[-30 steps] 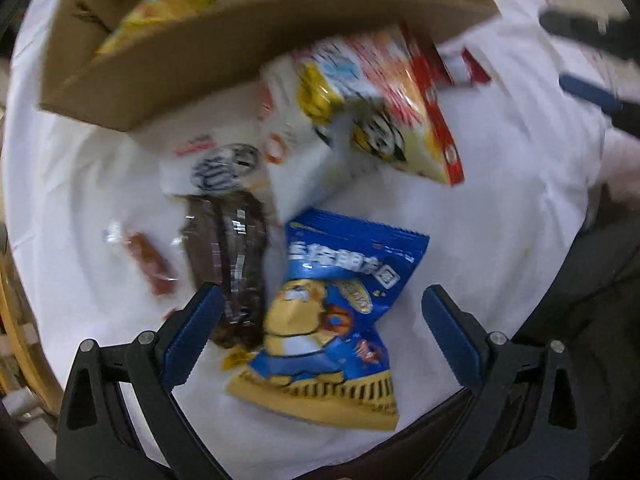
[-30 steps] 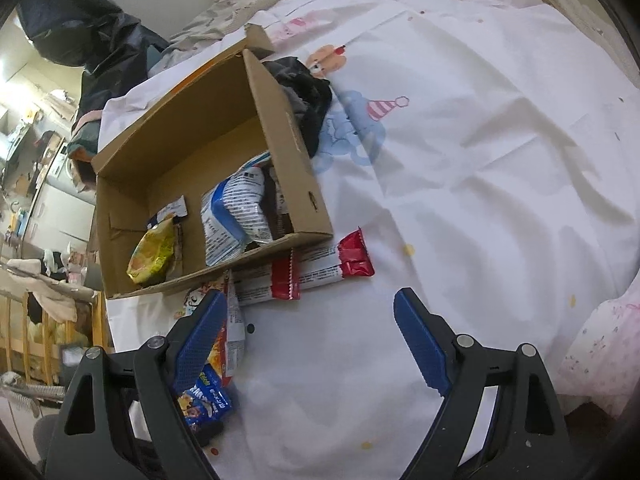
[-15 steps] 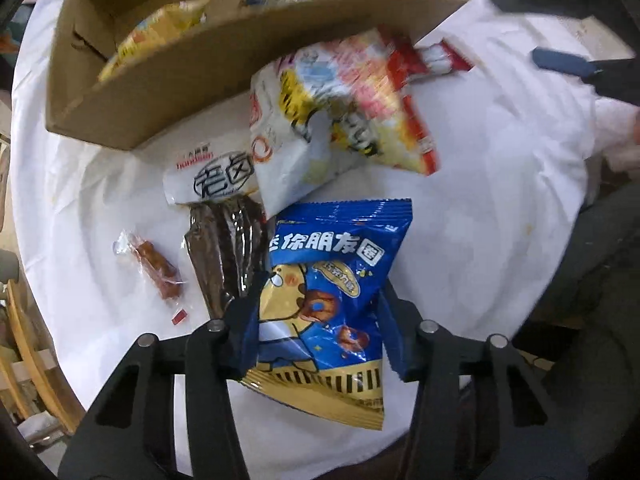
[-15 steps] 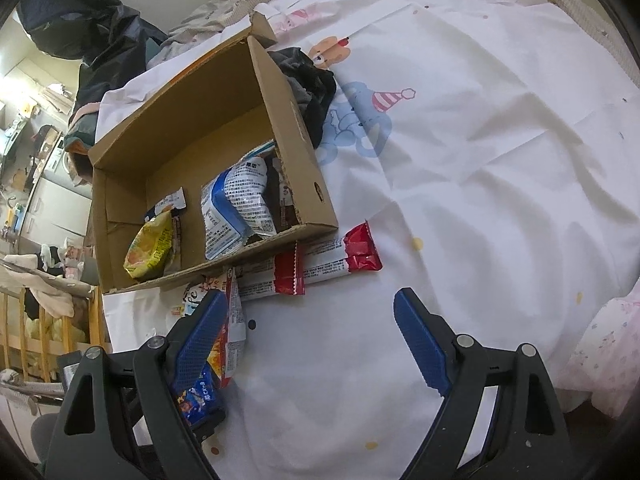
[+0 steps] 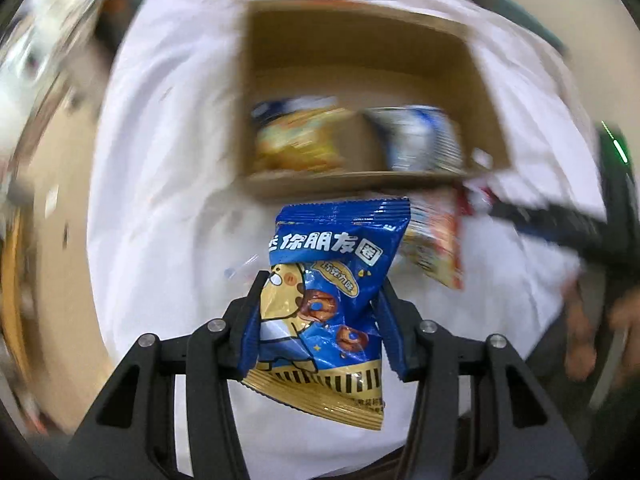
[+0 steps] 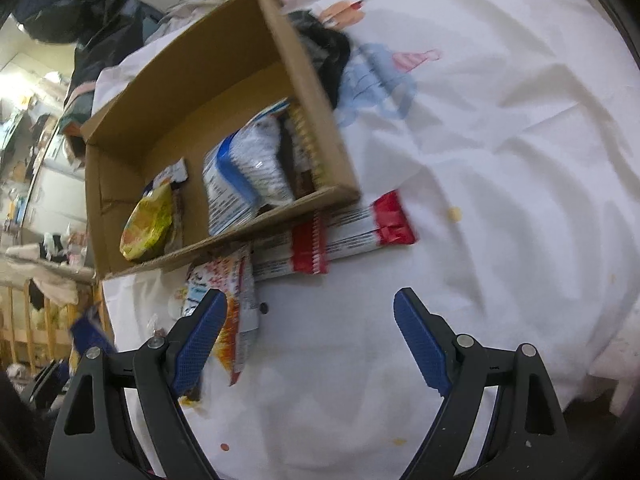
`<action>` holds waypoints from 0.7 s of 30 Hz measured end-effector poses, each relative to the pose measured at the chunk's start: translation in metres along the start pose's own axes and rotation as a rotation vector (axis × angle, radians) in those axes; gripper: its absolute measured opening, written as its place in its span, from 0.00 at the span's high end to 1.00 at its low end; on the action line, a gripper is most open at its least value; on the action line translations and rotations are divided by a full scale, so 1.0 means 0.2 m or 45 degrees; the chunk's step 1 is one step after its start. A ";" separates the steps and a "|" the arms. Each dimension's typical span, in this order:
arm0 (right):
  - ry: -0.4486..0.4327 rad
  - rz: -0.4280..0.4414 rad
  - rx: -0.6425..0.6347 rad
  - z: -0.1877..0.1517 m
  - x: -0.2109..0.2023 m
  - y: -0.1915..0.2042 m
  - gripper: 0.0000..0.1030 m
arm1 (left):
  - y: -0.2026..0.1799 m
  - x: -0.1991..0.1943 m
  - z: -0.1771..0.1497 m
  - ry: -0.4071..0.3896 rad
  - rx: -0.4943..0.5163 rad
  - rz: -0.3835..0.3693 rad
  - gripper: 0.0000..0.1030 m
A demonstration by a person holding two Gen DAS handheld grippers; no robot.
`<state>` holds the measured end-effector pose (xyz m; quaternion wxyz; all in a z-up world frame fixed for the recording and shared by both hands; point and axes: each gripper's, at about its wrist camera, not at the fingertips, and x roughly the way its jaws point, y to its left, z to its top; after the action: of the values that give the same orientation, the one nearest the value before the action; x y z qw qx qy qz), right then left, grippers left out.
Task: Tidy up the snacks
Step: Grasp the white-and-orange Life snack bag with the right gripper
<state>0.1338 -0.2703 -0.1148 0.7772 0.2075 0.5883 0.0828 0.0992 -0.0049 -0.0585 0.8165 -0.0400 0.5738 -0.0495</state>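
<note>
My left gripper (image 5: 320, 292) is shut on a blue snack bag (image 5: 332, 276) with a cartoon figure and holds it up above the white sheet, in front of the open cardboard box (image 5: 360, 182). Inside the box lie a yellow packet (image 6: 150, 220) and a blue-and-white packet (image 6: 240, 172). My right gripper (image 6: 308, 312) stands open over the sheet with nothing between its fingers. Just ahead of it lie red-and-white snack bars (image 6: 352, 232) against the box's near wall. A colourful white packet (image 6: 228, 300) sits by the right gripper's left finger.
A black cloth (image 6: 324, 48) lies beside the box's right wall. The white sheet (image 6: 500, 160) with cartoon prints spreads wide to the right. Wooden rails (image 6: 28, 320) and room clutter show at the left edge. A person's hand (image 5: 588, 320) shows at the right of the left wrist view.
The left gripper went from open around the blue bag to shut on it, then lifted it off the sheet toward the box. The right gripper drifted slightly closer to the red-and-white bars, still open.
</note>
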 end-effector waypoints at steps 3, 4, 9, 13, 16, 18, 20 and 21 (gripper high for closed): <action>0.069 0.073 -0.041 -0.01 0.08 0.07 0.15 | 0.13 0.05 -0.05 0.041 -0.156 0.036 0.55; 0.102 0.113 -0.041 -0.01 0.11 0.09 0.15 | 0.13 0.04 -0.05 0.031 -0.164 0.061 0.55; 0.223 0.270 0.045 0.00 0.26 0.12 0.15 | 0.11 0.05 -0.05 -0.032 -0.133 0.107 0.55; 0.261 0.270 0.031 0.01 0.36 0.16 0.15 | 0.13 0.02 -0.07 -0.036 -0.148 0.090 0.55; 0.268 0.230 -0.008 0.01 0.41 0.19 0.15 | 0.14 0.03 -0.05 -0.031 -0.150 0.081 0.55; 0.262 0.212 -0.037 0.02 0.43 0.21 0.15 | 0.13 0.06 -0.04 -0.013 -0.156 0.079 0.55; 0.258 0.201 -0.048 0.02 0.44 0.23 0.15 | 0.12 0.07 -0.04 0.000 -0.159 0.077 0.55; 0.260 0.201 -0.046 0.02 0.45 0.23 0.15 | 0.12 0.08 -0.04 0.001 -0.158 0.077 0.55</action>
<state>0.1694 -0.1956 -0.1734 0.7079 0.2296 0.6447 0.1747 0.0987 0.0164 -0.0784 0.8133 -0.0731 0.5772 0.0107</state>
